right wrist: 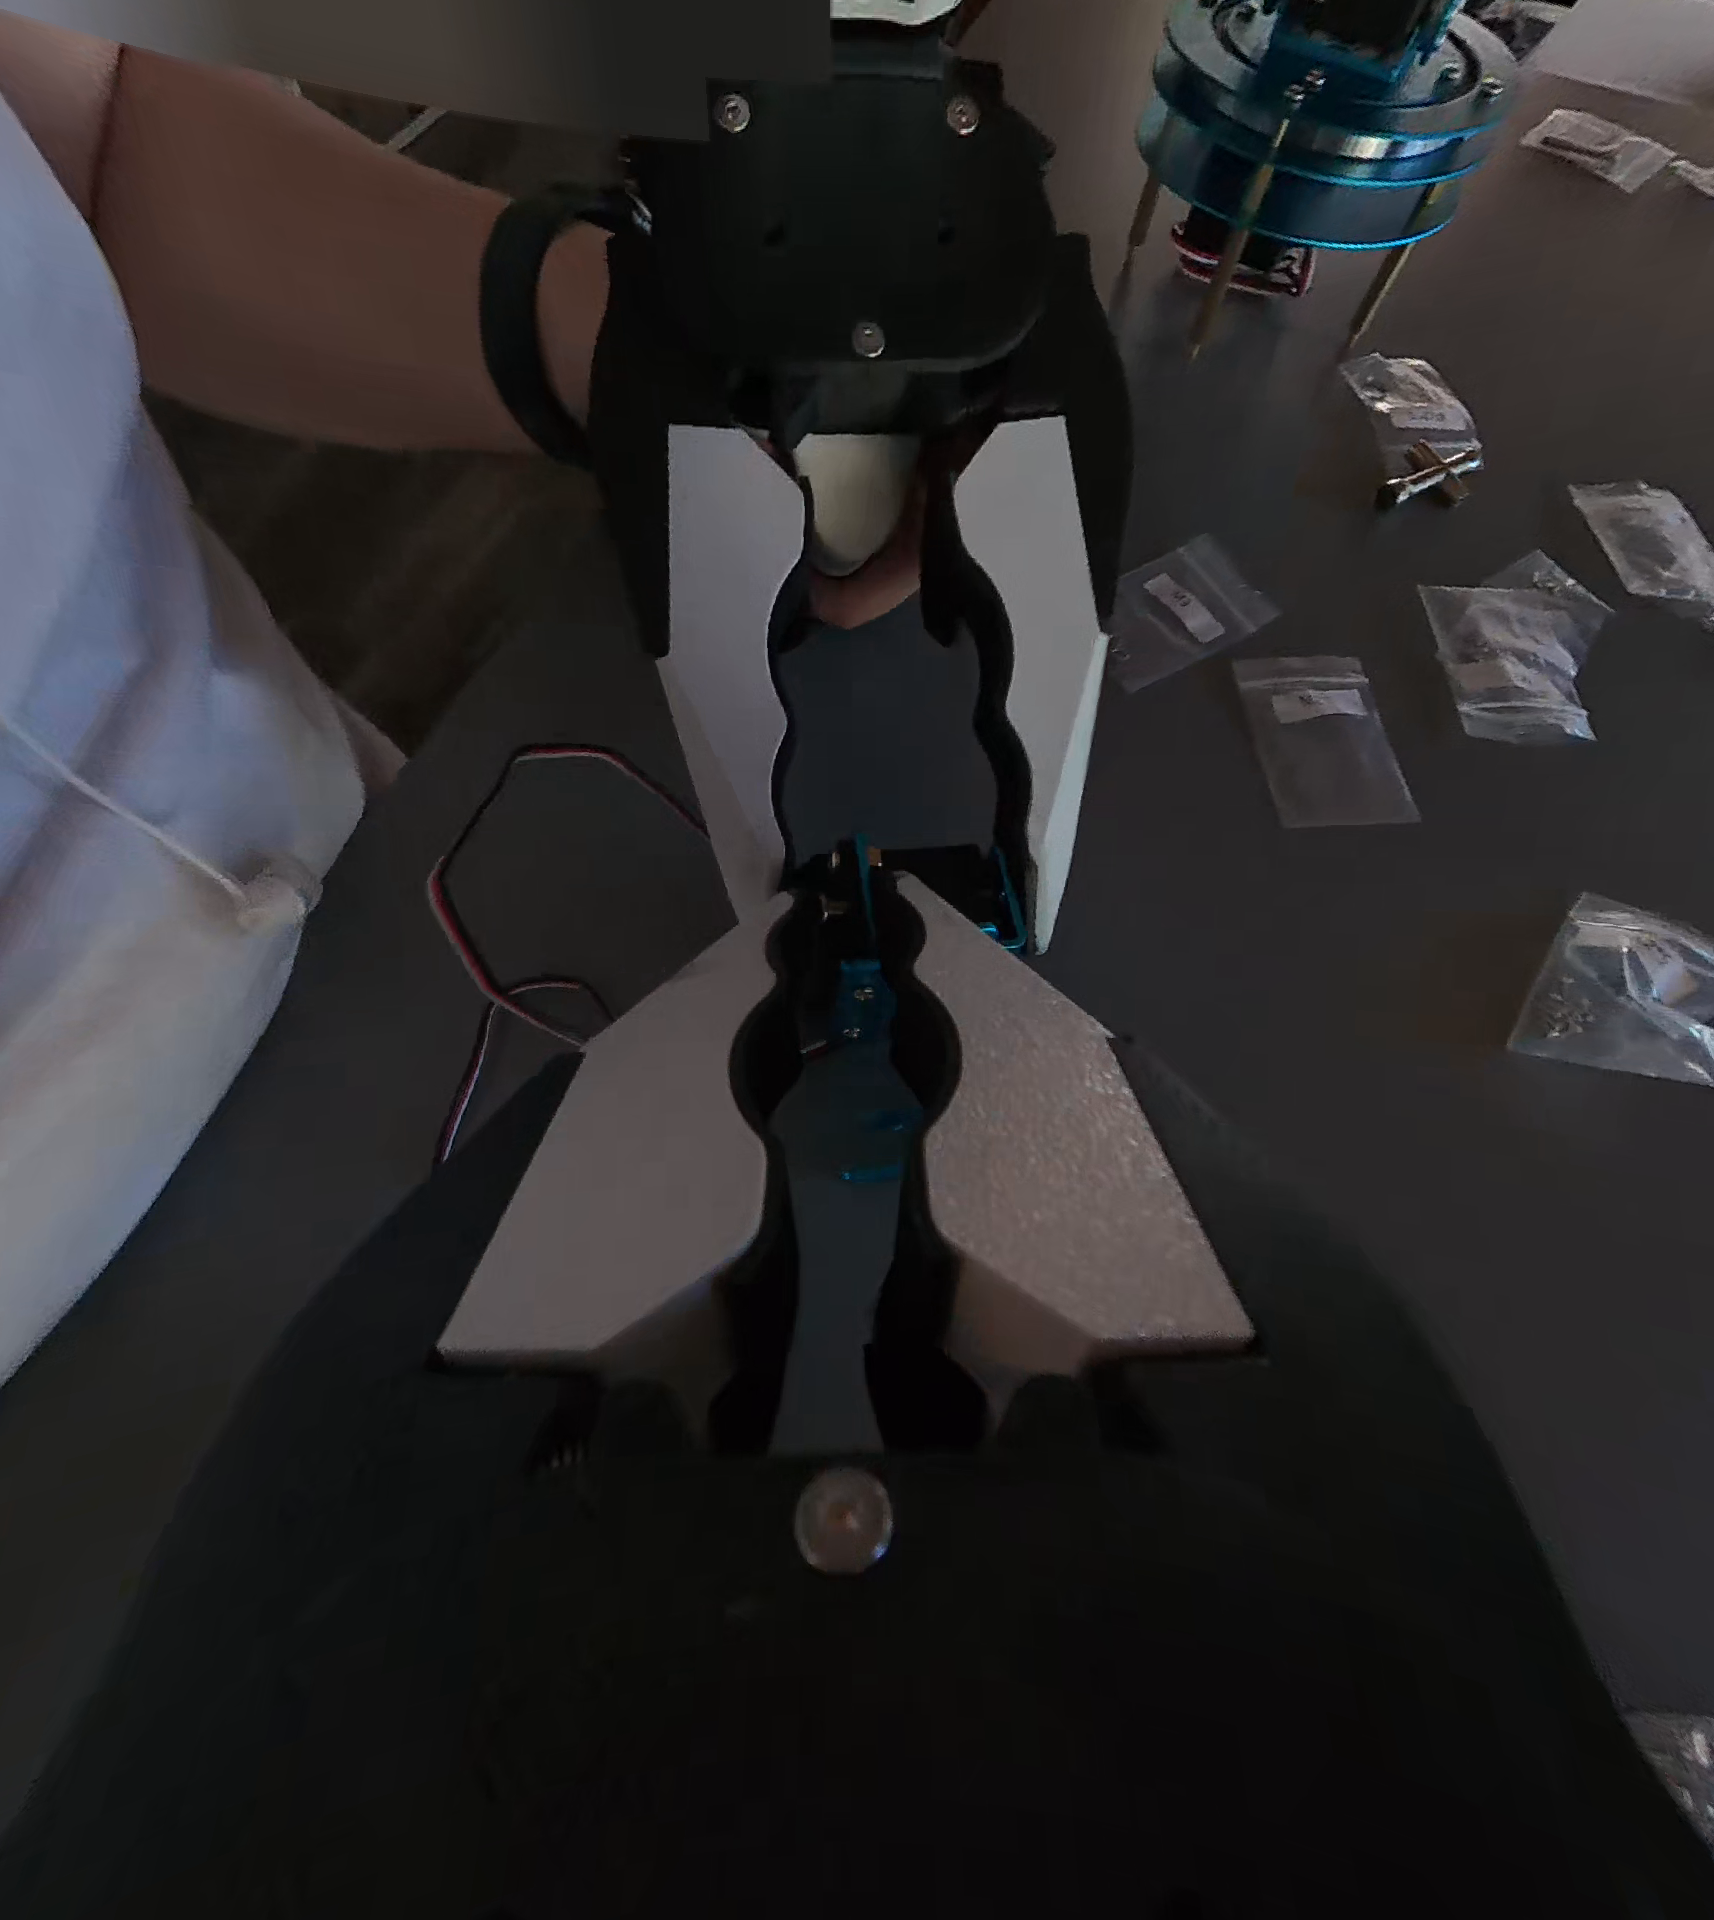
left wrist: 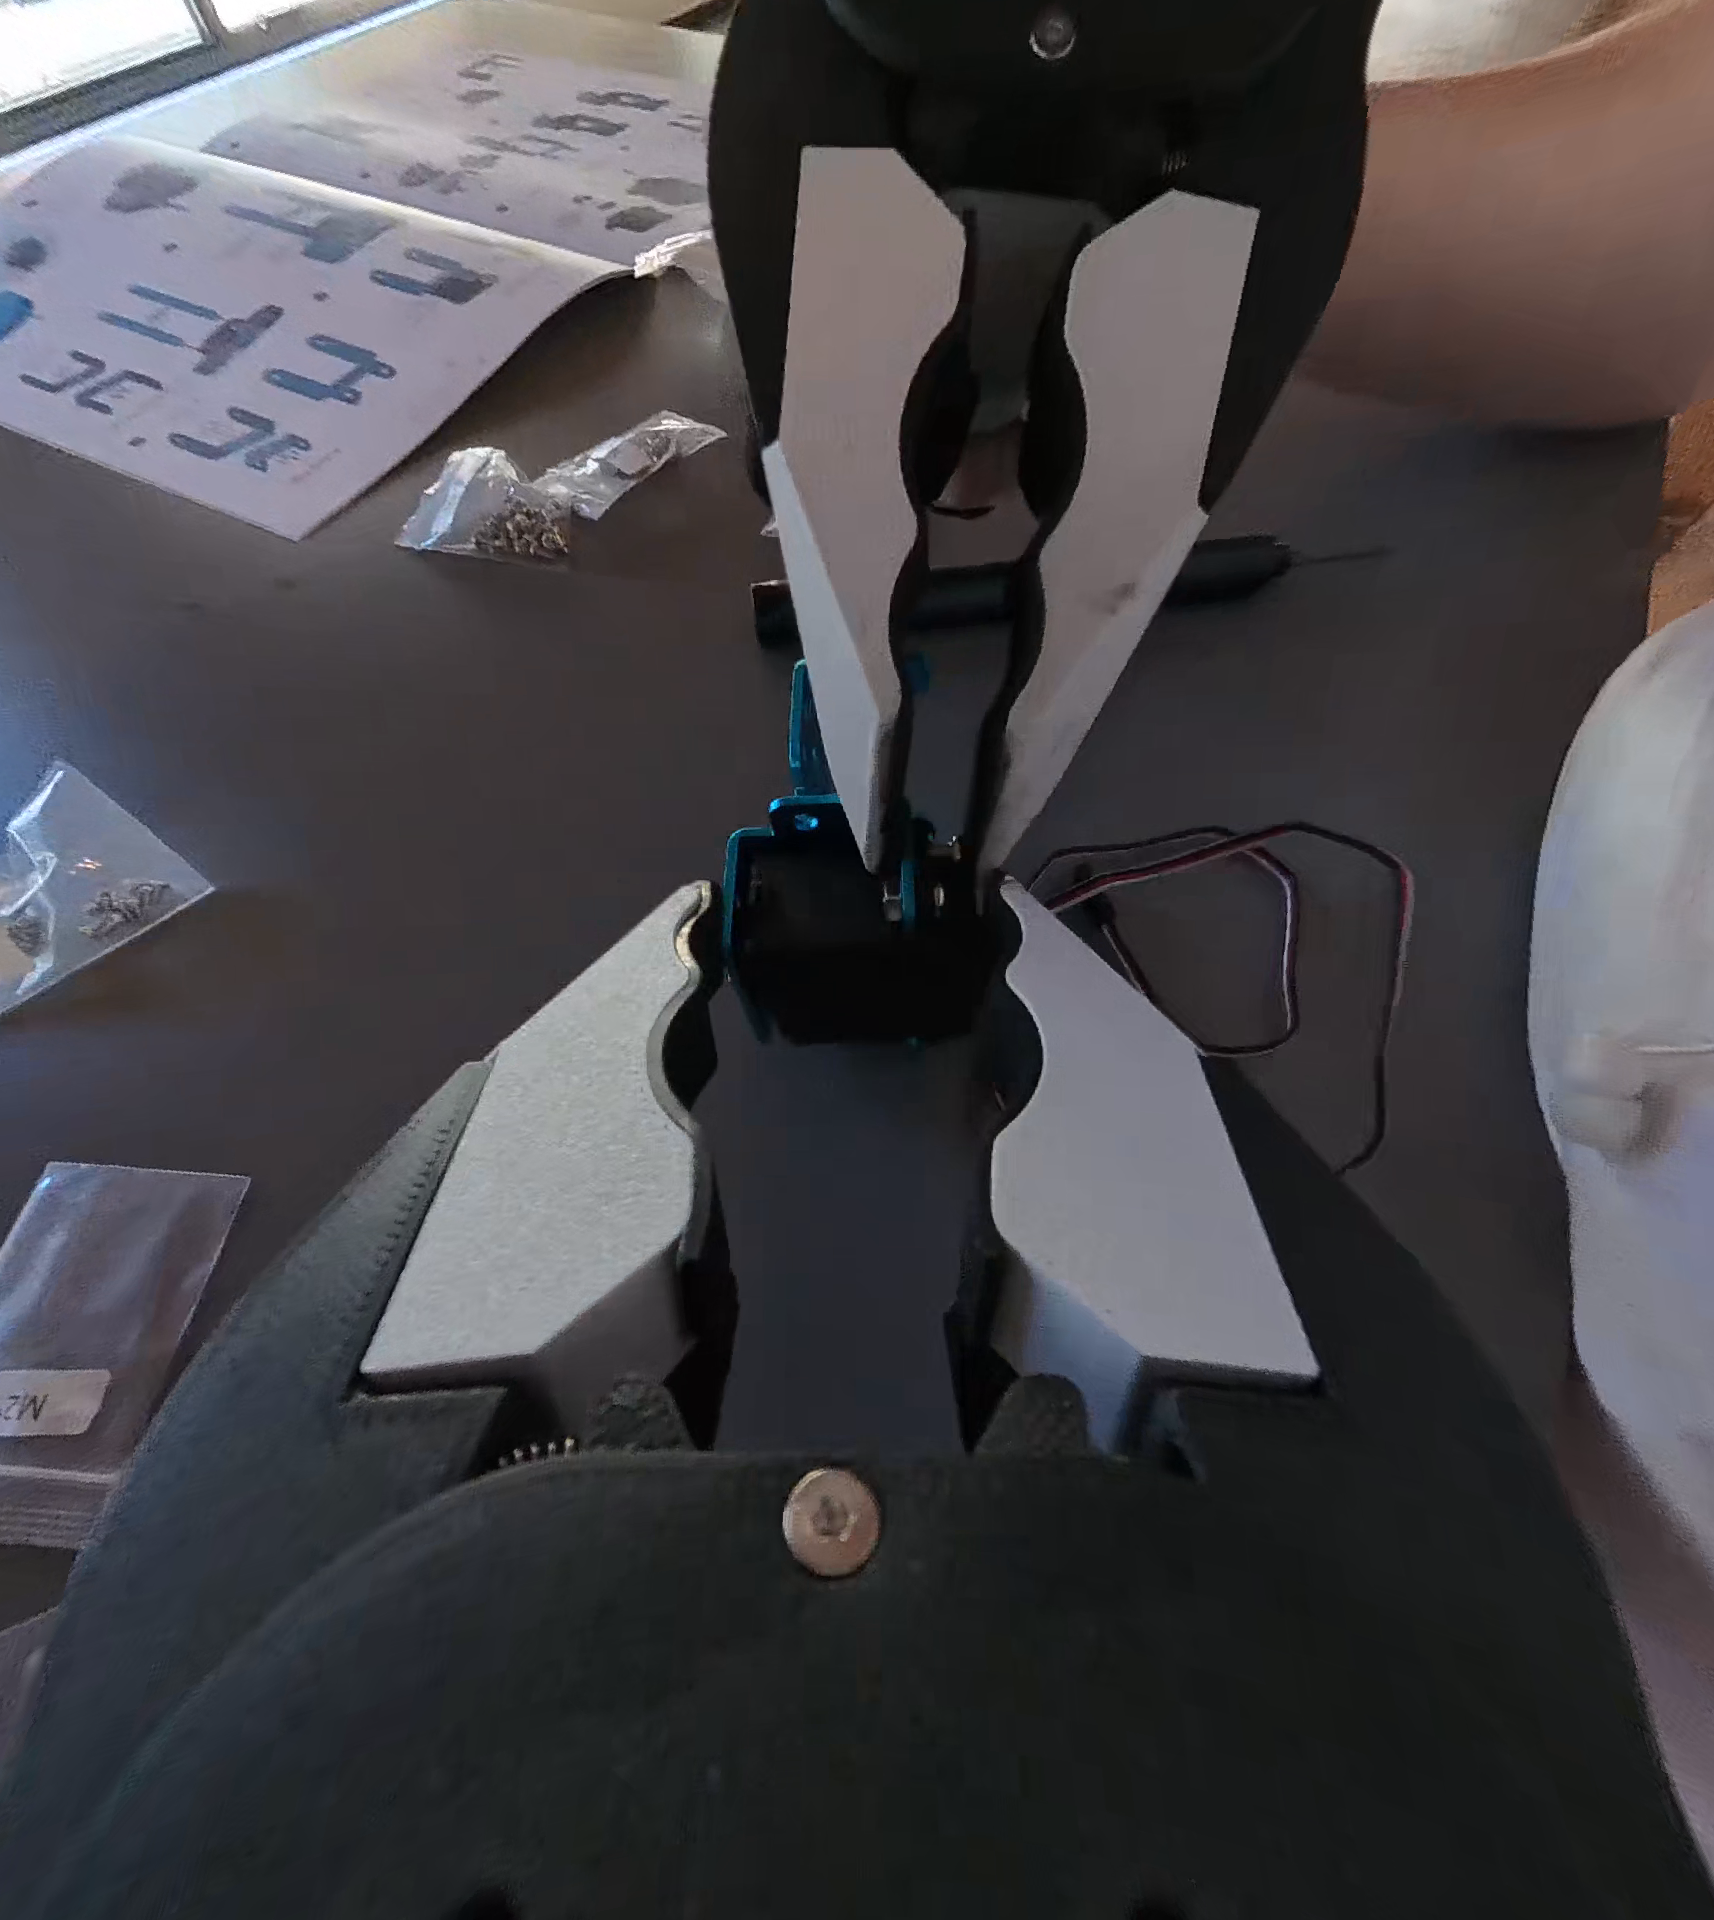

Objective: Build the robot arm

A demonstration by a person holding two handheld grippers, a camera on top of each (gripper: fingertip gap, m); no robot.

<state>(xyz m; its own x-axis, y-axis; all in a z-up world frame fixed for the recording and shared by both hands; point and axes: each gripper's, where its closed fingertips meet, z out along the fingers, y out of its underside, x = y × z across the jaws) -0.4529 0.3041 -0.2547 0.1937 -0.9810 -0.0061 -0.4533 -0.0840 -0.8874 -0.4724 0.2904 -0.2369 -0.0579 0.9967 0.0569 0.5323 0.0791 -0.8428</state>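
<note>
A dark grey counter [left wrist: 417, 727] carries everything here, with a person's pale shirt [left wrist: 1684, 1039] along its near edge. Toward the far left corner in the left wrist view lies an open printed booklet [left wrist: 209, 312]. In the right wrist view a round blue stand on thin legs [right wrist: 1320, 135] sits toward the far edge, and many small clear bags [right wrist: 1331, 738] are scattered over the counter between it and the near edge. More bags of small metal parts [left wrist: 520, 509] lie in front of the booklet. The left tool [left wrist: 853, 925] has its jaws part open, closed against the two sides of a black motor block in a blue bracket [left wrist: 853, 966], which stands at the middle of the counter near the person's edge. The right tool [right wrist: 848, 894] comes in from the opposite side, its jaws nearly together, pinching a blue metal arm [right wrist: 868, 1049] that joins the top of the block; the two tools' tips almost touch. A thin red, white and black wire [left wrist: 1279, 935] loops over the counter from the block toward the person.
</note>
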